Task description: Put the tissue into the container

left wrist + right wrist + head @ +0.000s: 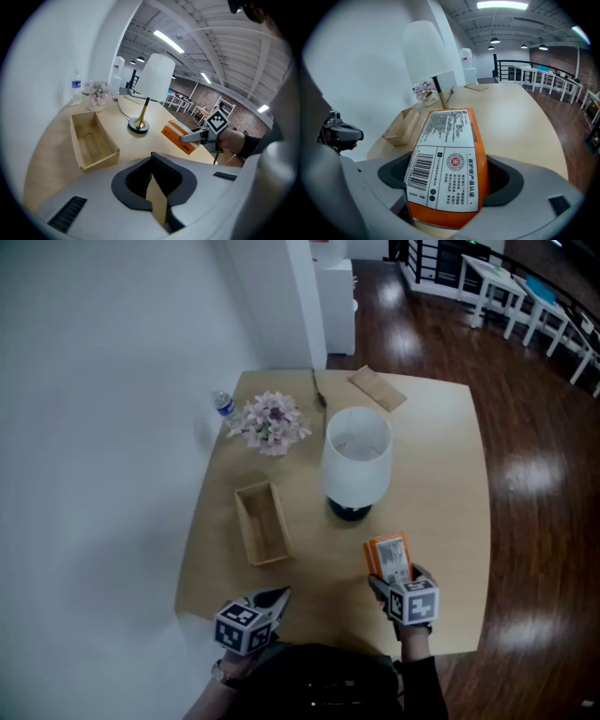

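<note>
An orange tissue pack (pixel 388 557) with a white printed label is held above the table's front edge, and my right gripper (pixel 391 573) is shut on it. In the right gripper view the tissue pack (pixel 447 159) fills the space between the jaws. The left gripper view shows the tissue pack (pixel 179 136) from the side, in the air to the right of the lamp. The empty wooden container (pixel 261 521) lies left of centre. My left gripper (pixel 274 598) hovers at the front left, just below the container, jaws together and holding nothing.
A white-shaded lamp (pixel 356 460) stands mid-table between container and tissue pack. At the back left are a bunch of flowers (pixel 270 423) and a water bottle (pixel 224 405), with a brown packet (pixel 378 387) at the back. A wall runs along the left side of the table (pixel 441 484).
</note>
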